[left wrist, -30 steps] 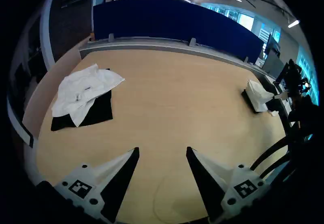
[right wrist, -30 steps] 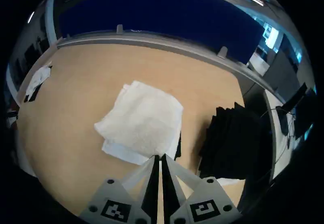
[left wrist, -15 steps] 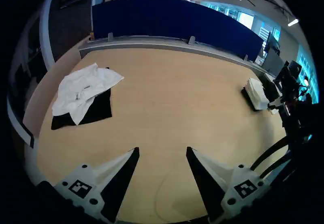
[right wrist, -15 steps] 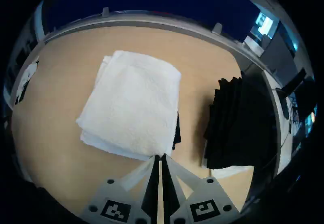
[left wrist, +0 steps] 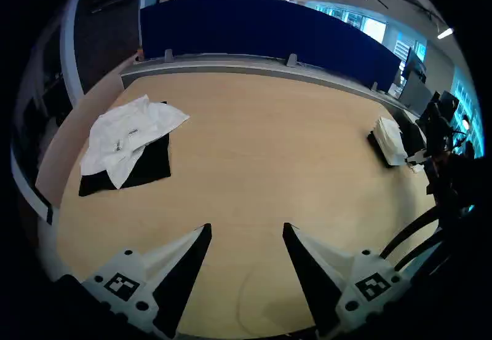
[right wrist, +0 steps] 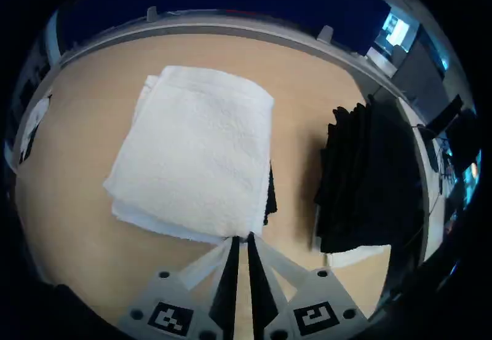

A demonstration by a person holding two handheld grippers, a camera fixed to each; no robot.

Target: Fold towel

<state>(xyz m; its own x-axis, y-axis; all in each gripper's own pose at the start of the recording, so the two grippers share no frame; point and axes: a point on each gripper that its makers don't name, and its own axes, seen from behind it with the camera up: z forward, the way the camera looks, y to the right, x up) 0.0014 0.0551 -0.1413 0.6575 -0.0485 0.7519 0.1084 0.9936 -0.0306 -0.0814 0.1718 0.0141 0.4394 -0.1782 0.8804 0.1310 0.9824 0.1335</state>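
Towel (right wrist: 197, 155): white terry, folded into a thick rectangle, flat on the wooden table (right wrist: 295, 112), left of a stack of black cloths (right wrist: 369, 180). Right gripper (right wrist: 242, 239): tips at the towel's near edge, a narrow slit between the fingers; whether they pinch cloth cannot be told. Left gripper (left wrist: 246, 226): released, fingers wide apart above bare table. Far left, a white garment (left wrist: 126, 137) carries a small label, unreadable. Each finger bears a black-and-white square marker (left wrist: 121, 284).

- No word, number or brand name can be read in either view.
- The fingers of the left gripper (left wrist: 246, 225) and right gripper (right wrist: 242, 238) carry black-and-white square marker patterns (left wrist: 121, 285), without letters.
- The small tag (left wrist: 131, 132) on the white cloth (left wrist: 117, 146) is too small to read.
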